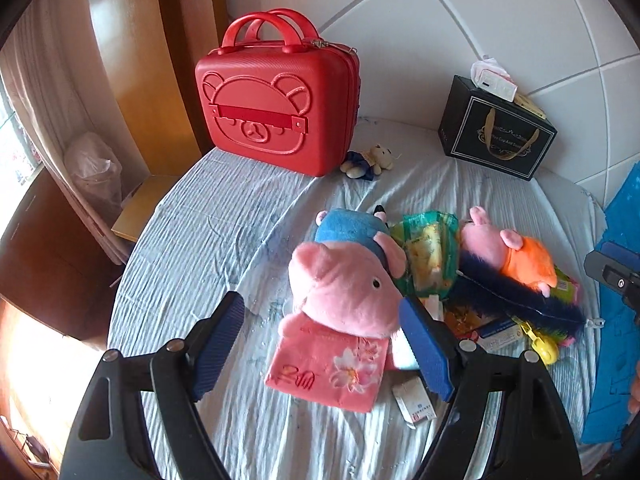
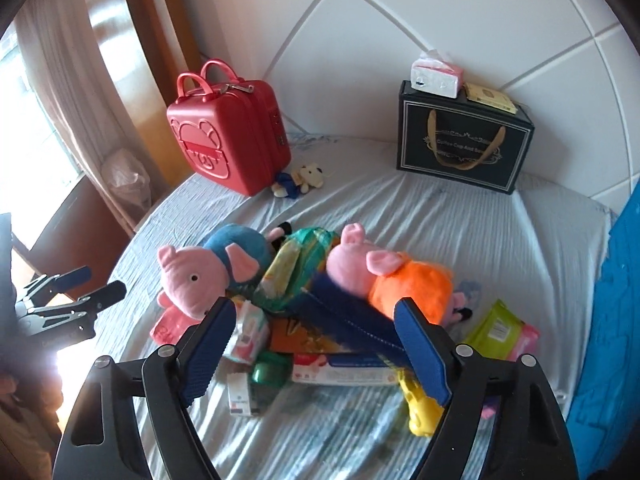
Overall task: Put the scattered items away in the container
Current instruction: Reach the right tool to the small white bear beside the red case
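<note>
A closed red suitcase (image 1: 276, 108) (image 2: 228, 140) stands upright at the back left of the bed. In mid-bed lies a heap: a pig plush in blue (image 1: 344, 292) (image 2: 200, 276), a pig plush in orange (image 1: 516, 256) (image 2: 400, 280), a green snack packet (image 1: 428, 248), a pink tissue pack (image 1: 328, 368), a dark blue furry piece (image 2: 352, 320) and small boxes. My left gripper (image 1: 322, 304) is open over the blue pig's head, pads not pressing. My right gripper (image 2: 316, 304) is open above the heap, gripping nothing.
A small teddy bear (image 1: 372, 160) lies beside the suitcase. A black gift box (image 1: 496, 132) with a tissue pack on top stands at the back right against the white padded headboard. Blue cloth (image 1: 616, 320) borders the right side. Wooden furniture and a curtain stand to the left.
</note>
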